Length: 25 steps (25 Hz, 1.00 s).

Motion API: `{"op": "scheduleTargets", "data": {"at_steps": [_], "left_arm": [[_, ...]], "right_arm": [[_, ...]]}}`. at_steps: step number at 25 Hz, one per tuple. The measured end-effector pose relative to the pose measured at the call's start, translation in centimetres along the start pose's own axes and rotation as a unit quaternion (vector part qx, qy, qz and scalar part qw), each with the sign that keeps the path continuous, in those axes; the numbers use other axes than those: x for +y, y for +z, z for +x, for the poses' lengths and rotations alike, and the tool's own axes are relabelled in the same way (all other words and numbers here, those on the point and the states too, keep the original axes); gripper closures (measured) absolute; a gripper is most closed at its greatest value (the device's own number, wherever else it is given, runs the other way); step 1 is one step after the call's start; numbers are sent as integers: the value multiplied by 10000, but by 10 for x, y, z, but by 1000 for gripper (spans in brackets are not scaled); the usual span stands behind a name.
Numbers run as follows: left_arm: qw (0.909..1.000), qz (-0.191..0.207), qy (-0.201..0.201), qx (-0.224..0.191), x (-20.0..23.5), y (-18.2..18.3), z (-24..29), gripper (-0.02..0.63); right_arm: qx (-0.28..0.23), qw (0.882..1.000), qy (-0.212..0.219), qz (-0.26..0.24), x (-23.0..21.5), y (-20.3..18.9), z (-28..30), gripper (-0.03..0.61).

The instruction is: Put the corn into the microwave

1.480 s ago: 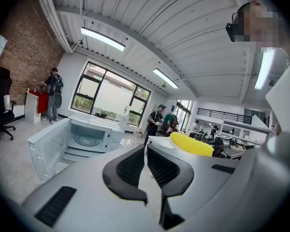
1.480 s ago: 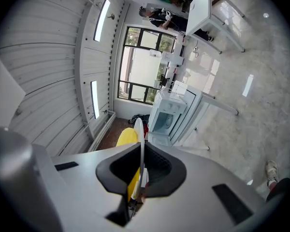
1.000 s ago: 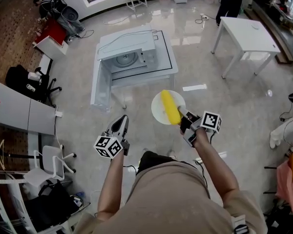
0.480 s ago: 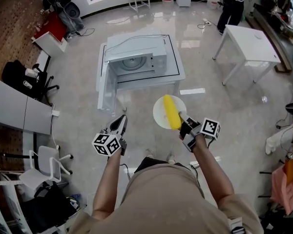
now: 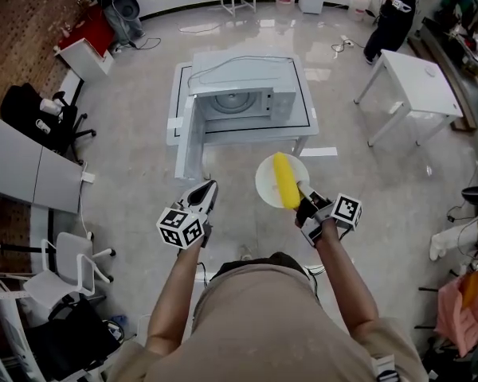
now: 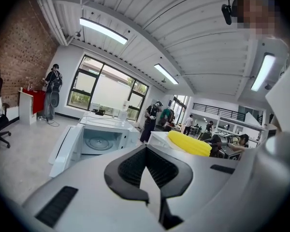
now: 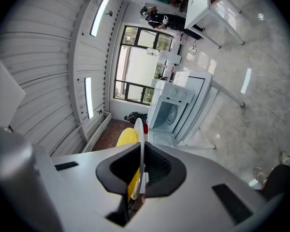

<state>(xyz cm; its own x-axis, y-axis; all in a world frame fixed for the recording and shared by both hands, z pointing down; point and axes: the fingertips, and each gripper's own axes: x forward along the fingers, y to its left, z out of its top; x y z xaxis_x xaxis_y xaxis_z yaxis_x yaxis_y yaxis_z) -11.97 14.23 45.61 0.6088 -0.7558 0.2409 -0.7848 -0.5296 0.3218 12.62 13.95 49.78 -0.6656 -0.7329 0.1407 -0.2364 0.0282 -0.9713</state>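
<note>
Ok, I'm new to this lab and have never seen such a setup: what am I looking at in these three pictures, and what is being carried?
There is no robot here: a person holds a two-jaw tool in each hand. One picture comes from a camera on the person's head, looking down. The other two cameras ride on the tools and look along their jaws. The right gripper is clamped on the rim of a white plate, which carries a yellow corn cob. The left gripper is shut and empty. Ahead, a white microwave stands on a low white table, with its door swung open. The cubes with square markers are parts of the grippers.
</note>
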Motion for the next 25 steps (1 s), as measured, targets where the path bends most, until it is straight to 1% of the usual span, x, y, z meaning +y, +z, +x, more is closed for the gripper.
{"op": "scheduleTargets", "data": {"at_steps": [5, 10, 15, 19, 23, 25], "left_arm": [[9999, -54, -15, -83, 26, 4, 2, 609], [9999, -24, -27, -110, 36, 12, 11, 609], [9999, -4, 55, -132, 43, 22, 35, 609], [9997, 5, 233, -118, 52, 33, 53, 609], [9988, 11, 477, -113, 63, 44, 75, 609], [9982, 7, 590, -115, 68, 47, 85, 609]], "right_arm": [[-4, 10000, -7, 13, 0, -5, 27, 557], [99, 9999, -73, -23, -1, -3, 47, 557], [283, 9996, 27, 0, -3, 17, 71, 557], [533, 9986, -1, 5, -9, 37, 95, 557], [787, 9964, 69, -304, -6, 60, 120, 557], [915, 9954, 69, -271, -7, 68, 130, 557]]}}
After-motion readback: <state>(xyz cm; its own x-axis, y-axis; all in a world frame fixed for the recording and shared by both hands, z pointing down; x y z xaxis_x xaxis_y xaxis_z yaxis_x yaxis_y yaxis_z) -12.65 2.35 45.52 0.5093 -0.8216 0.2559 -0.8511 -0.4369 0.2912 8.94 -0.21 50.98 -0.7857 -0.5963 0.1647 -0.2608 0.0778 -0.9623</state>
